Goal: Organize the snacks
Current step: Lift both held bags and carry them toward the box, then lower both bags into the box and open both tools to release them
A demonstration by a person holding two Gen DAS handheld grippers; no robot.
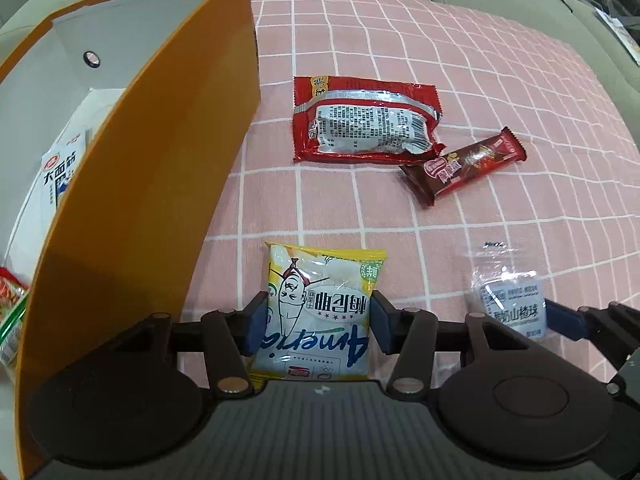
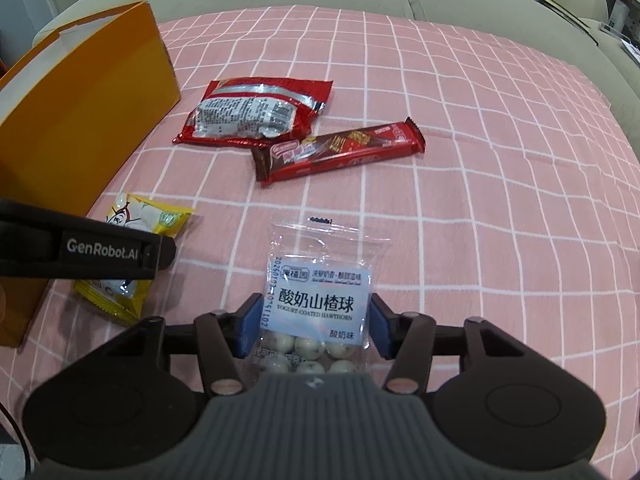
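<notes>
We see the right tool point(image 2: 311, 326) with its blue pads against both sides of the clear hawthorn bag point(image 2: 316, 300). Left tool point(image 2: 86, 250) sits over the yellow pack point(image 2: 132, 256), beside the orange box point(image 2: 80, 120). Red pouch point(image 2: 256, 112) and chocolate bar point(image 2: 340, 150) lie touching on the pink cloth point(image 2: 480, 200).
</notes>
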